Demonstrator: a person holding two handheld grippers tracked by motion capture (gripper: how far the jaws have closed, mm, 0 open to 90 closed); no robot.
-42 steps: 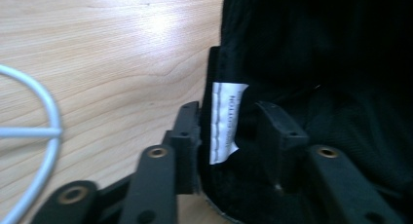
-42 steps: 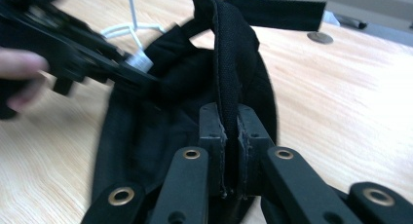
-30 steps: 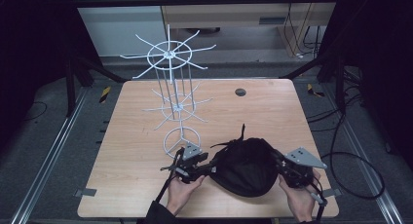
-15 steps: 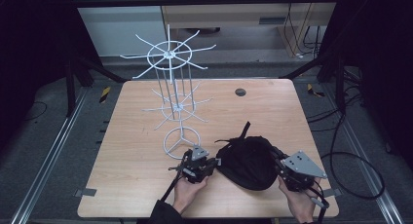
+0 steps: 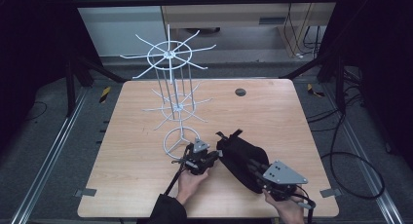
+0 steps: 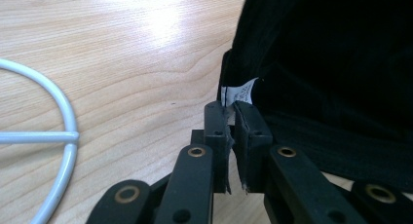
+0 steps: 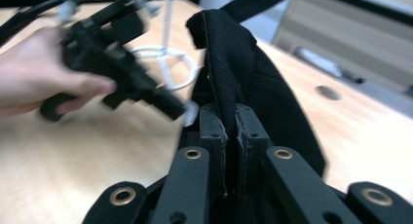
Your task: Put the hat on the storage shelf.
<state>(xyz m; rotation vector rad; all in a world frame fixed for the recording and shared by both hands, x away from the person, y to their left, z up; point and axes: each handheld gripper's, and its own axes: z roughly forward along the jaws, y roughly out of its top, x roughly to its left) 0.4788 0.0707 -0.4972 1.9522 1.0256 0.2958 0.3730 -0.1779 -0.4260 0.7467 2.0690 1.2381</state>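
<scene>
The black fabric cap (image 5: 242, 158) lies on the wooden table (image 5: 136, 175); left gripper (image 6: 233, 118) fingers pinch its white label (image 6: 238, 93), right gripper (image 7: 229, 118) fingers clamp its edge.

Light wood table (image 5: 146, 185) on grey floor (image 5: 53, 136), metal rails (image 5: 44, 165) alongside, black cables (image 5: 350, 156) at right, pale wall (image 5: 117, 24) and wooden cabinet (image 5: 234, 12) behind, dark flanks.

Overhead light was even; glare patch on the table (image 6: 165, 24). Surroundings were dark. The left gripper (image 7: 122, 83) was motion-blurred in the right gripper view.
</scene>
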